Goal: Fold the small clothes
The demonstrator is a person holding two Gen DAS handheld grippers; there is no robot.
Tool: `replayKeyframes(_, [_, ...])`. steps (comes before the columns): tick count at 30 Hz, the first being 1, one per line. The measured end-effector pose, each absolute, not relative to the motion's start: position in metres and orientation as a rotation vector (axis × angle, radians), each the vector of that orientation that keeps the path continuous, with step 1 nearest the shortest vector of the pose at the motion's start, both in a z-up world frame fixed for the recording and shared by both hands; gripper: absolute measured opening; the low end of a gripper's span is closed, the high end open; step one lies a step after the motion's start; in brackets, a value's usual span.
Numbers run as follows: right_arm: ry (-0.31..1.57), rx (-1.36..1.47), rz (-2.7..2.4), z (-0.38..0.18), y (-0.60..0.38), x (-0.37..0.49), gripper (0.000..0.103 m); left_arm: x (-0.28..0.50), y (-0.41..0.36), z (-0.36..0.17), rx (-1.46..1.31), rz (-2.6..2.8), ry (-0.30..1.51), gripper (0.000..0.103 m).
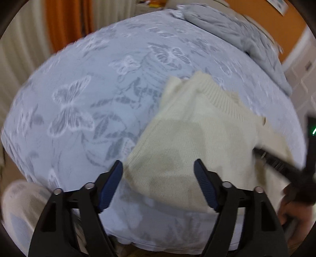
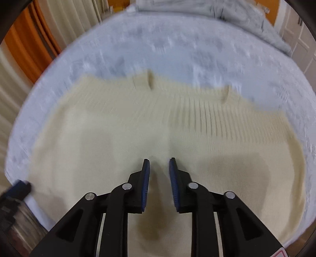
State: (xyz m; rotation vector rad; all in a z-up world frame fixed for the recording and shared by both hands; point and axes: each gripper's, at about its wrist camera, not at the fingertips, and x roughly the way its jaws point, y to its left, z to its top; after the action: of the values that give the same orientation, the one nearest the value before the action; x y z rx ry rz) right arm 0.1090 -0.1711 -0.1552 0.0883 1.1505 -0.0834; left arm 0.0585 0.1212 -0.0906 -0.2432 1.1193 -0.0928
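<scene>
A cream knitted sweater point(image 1: 189, 138) lies on a bed with a pale blue butterfly-print cover point(image 1: 83, 94). Its ribbed hem points toward the far side. My left gripper point(image 1: 159, 167) is open and empty, hovering above the sweater's near left edge. My right gripper point(image 2: 159, 163) hangs over the middle of the sweater point(image 2: 138, 126) with its jaws a small gap apart and nothing between them. The right gripper also shows as a dark bar at the right of the left wrist view point(image 1: 276, 164). The right wrist view is blurred by motion.
A folded grey blanket point(image 1: 243, 35) lies at the far right of the bed, also in the right wrist view point(image 2: 227, 13). Orange and cream curtains point(image 1: 65, 21) hang behind the bed. White cupboard doors point(image 1: 304, 75) stand at the right.
</scene>
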Motion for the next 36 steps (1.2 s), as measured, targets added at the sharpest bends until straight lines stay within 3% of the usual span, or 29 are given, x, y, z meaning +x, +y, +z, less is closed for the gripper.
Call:
replayKeyframes(6, [1.056, 0.286, -0.089, -0.123, -0.201, 0.088, 0.015, 0.057, 0.140, -0.117, -0.416, -0.019, 1.186, 0.083])
replayKeyframes(10, [1.113, 0.266, -0.082, -0.142, -0.200, 0.097, 0.015, 0.061, 0.152, -0.142, -0.599, 0.061, 1.198, 0.091])
replayKeyframes(14, [1.117, 0.229, -0.069, -0.154, -0.196, 0.094, 0.017, 0.082, 0.123, -0.132, -0.466, 0.074, 1.227, 0.090])
replayKeyframes(20, [1.111, 0.220, -0.060, -0.140, -0.193, 0.101, 0.019, 0.095, 0.073, -0.121, -0.158, 0.086, 1.254, 0.076])
replayKeyframes(25, [1.132, 0.157, -0.068, -0.152, -0.186, 0.110, 0.023, 0.103, 0.067, -0.116, -0.123, 0.058, 1.271, 0.053])
replayKeyframes(30, [1.112, 0.192, -0.058, -0.144, -0.183, 0.112, 0.026, 0.106, 0.067, -0.116, -0.112, 0.056, 1.286, 0.050])
replayKeyframes(32, [1.123, 0.155, -0.055, -0.153, -0.181, 0.115, 0.027, 0.103, 0.065, -0.114, -0.091, 0.054, 1.290, 0.043])
replayKeyframes(34, [1.114, 0.092, -0.050, -0.154, -0.174, 0.114, 0.028, 0.103, 0.063, -0.111, -0.069, 0.048, 1.291, 0.029])
replayKeyframes(36, [1.115, 0.082, -0.043, -0.150, -0.173, 0.113, 0.030, 0.103, 0.061, -0.105, -0.073, 0.034, 1.292, 0.024])
